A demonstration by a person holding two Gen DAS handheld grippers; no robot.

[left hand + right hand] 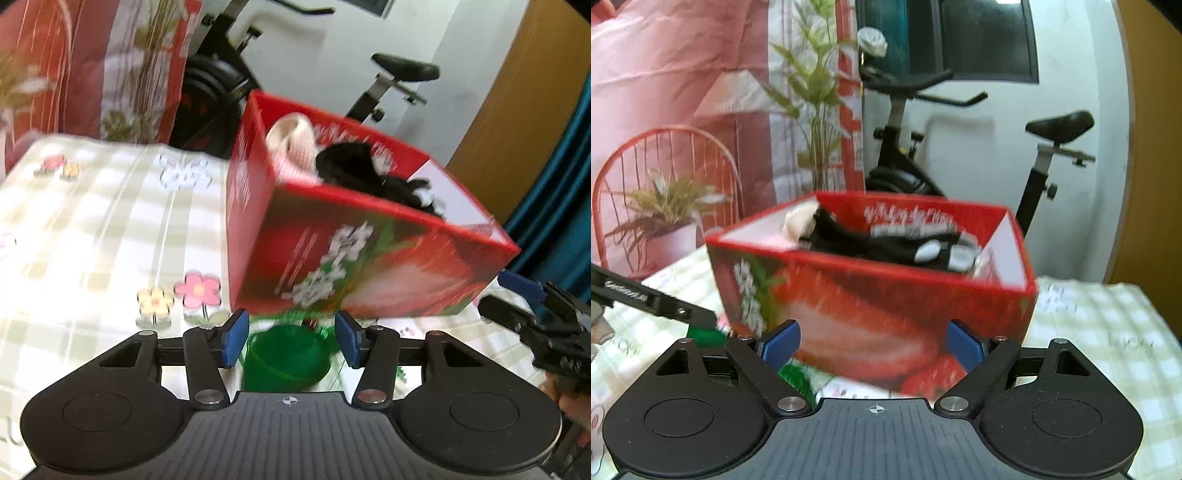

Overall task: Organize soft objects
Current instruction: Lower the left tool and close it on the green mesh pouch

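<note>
The green soft thing [286, 356] lies on the tablecloth [92, 229] right between the half-spread pads of the left claw [290, 341], near the red box [369, 266] already holding socks. The right claw [870, 349] gapes empty (farther off). Blur hides whether the pads touch.

Soft items [332, 162] inside box [369, 266]
</note>
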